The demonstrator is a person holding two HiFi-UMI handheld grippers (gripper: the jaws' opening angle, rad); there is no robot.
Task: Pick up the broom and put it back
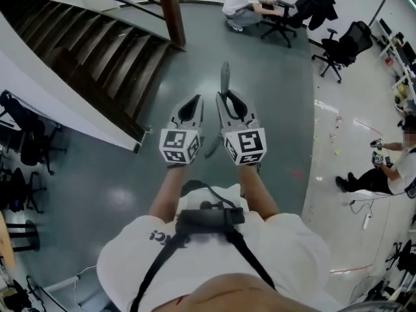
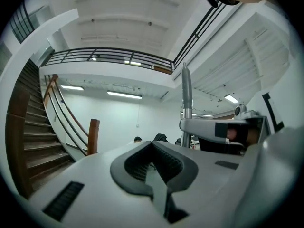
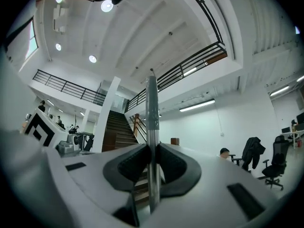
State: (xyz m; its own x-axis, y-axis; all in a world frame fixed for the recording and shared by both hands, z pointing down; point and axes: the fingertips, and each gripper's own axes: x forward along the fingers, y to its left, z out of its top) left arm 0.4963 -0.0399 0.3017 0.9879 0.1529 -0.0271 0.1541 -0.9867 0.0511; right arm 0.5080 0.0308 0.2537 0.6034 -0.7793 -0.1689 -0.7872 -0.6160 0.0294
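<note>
The broom shows as a grey metal handle (image 1: 225, 77) standing upright in front of me; its brush end is hidden. My right gripper (image 1: 227, 97) is shut on the handle, and in the right gripper view the pole (image 3: 151, 113) runs straight up between the two dark pads of that gripper (image 3: 152, 148). My left gripper (image 1: 193, 103) is held close beside it on the left, level, with its jaws (image 2: 152, 146) shut and nothing between them. From the left gripper view the handle (image 2: 186, 94) and the right gripper (image 2: 223, 129) stand just to the right.
A dark wooden staircase (image 1: 97, 44) with a wooden post (image 1: 170, 12) rises at the left. Black chairs (image 1: 26, 135) stand at far left. A person (image 1: 244, 5) crouches by office chairs (image 1: 341, 47) at the back; another person (image 1: 390, 171) sits on the floor at right.
</note>
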